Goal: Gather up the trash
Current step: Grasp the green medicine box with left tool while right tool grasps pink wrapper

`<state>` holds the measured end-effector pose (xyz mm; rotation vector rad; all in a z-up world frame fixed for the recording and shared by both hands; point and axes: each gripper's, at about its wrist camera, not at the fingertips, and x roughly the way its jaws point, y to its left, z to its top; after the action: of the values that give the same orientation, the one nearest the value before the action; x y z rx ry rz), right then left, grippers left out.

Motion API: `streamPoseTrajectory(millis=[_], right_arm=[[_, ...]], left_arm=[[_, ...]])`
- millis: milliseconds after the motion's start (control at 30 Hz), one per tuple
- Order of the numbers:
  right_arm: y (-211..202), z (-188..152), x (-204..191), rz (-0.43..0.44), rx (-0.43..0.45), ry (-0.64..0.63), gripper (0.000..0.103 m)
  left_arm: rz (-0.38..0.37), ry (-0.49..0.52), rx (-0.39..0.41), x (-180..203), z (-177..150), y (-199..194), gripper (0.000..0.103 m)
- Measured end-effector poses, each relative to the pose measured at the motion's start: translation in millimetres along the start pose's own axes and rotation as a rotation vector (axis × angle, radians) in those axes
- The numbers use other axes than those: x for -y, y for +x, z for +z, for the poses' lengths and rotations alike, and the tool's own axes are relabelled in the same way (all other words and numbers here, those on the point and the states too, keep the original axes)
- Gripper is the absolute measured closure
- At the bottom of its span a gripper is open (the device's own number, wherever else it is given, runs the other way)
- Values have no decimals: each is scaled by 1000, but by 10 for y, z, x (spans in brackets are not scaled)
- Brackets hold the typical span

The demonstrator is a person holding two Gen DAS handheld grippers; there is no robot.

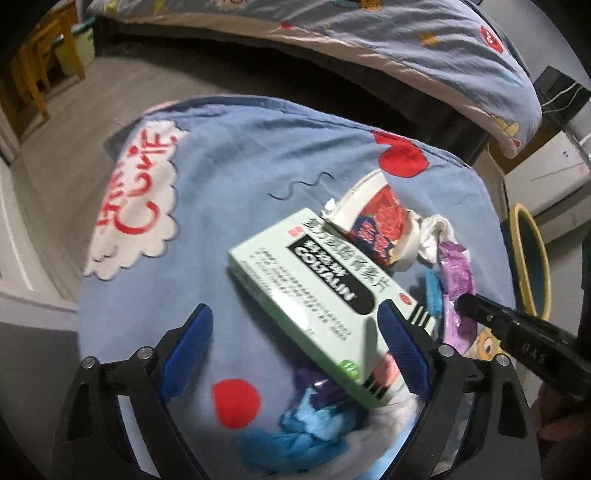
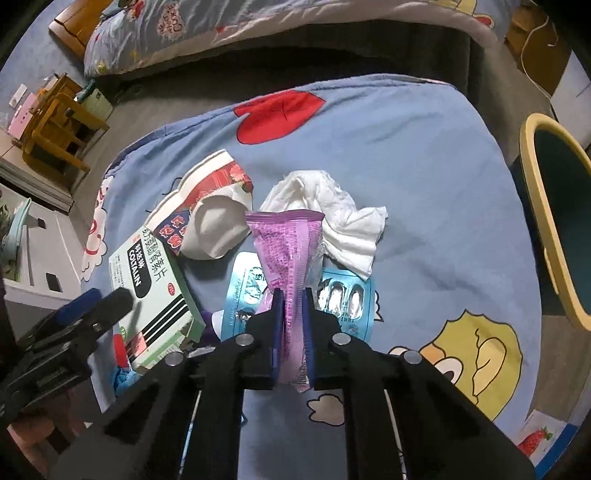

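Observation:
Trash lies on a blue cartoon cloth (image 2: 424, 177). My right gripper (image 2: 293, 299) is shut on a purple wrapper (image 2: 288, 251), held above the cloth; the wrapper also shows in the left wrist view (image 1: 458, 273). My left gripper (image 1: 295, 325) is open, its right finger over a green medicine box (image 1: 314, 291), which also shows in the right wrist view (image 2: 147, 280). A crushed red-and-white paper cup (image 2: 210, 206), a white tissue (image 2: 332, 214) and blue blister packs (image 2: 343, 299) lie around the wrapper. Crumpled blue paper (image 1: 306, 428) lies under my left gripper.
A yellow-rimmed dark green bin (image 2: 554, 214) stands on the floor at the cloth's right edge, also in the left wrist view (image 1: 532, 258). A bed with a patterned quilt (image 1: 369, 33) runs along the back. Wooden chairs (image 2: 59, 125) stand at the far left.

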<state>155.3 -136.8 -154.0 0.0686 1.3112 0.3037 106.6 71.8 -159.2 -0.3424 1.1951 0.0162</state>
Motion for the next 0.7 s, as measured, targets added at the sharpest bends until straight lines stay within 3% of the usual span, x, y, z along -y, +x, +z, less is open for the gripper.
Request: streamPoseTrajectory(millis=[133,200,400,533,700], right_arm=[[16,-18,16,19,-17,-17,94],[16,-28,28,23,-26,-21,94],[19,-33,48,48,-41,-17,94],[-20,-22,28,70,-32,-17,94],[-35,-28,31,88,-38,-15,94]], left_arm=[[-51,-14,-38,67,-16,107,20],[-104,-52,-52,71,-15,141,30],[-157,-82,-18,99,51,50,62],[-155,-40,19,213,88,-88,67],[-175,24,39,432,127,-151,66]])
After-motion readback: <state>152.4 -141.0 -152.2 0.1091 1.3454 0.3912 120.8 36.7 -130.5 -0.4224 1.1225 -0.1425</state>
